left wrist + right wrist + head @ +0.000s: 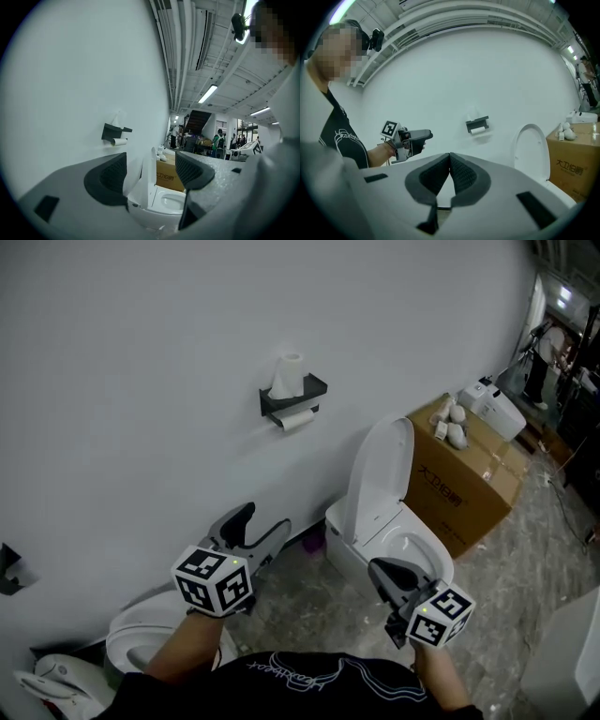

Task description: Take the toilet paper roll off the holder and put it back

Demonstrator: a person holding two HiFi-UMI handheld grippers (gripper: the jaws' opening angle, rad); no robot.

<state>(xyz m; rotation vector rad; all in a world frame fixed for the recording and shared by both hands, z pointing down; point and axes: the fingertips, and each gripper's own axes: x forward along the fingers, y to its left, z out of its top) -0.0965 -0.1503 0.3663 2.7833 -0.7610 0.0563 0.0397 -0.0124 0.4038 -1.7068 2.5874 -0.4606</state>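
The toilet paper roll (298, 419) hangs under the black holder (311, 388) on the white wall (141, 352). Its long axis runs level, flat along the wall, so it would likely have to slide sideways off the bar rather than pull straight out. A second, spare roll (288, 375) stands upright on the holder's top shelf, with its axis vertical. The frames do not settle which of the two is meant.

Both claws hang well below the holder and well apart from it, and neither touches anything. The left claw (265, 521) sits below the holder and a little to its left. Its jaws are spread wide with nothing between them. In the left gripper view the holder appears above and to the left of that gap, so the claw is not yet aimed at it and would need to rise and swing left.

The right claw (379, 570) is lower and off to the holder's right, over the open toilet (380, 474). Its pads are pressed together on nothing.

The left claw looks the nearer of the two and is already spread, so it seems better placed for the reach.
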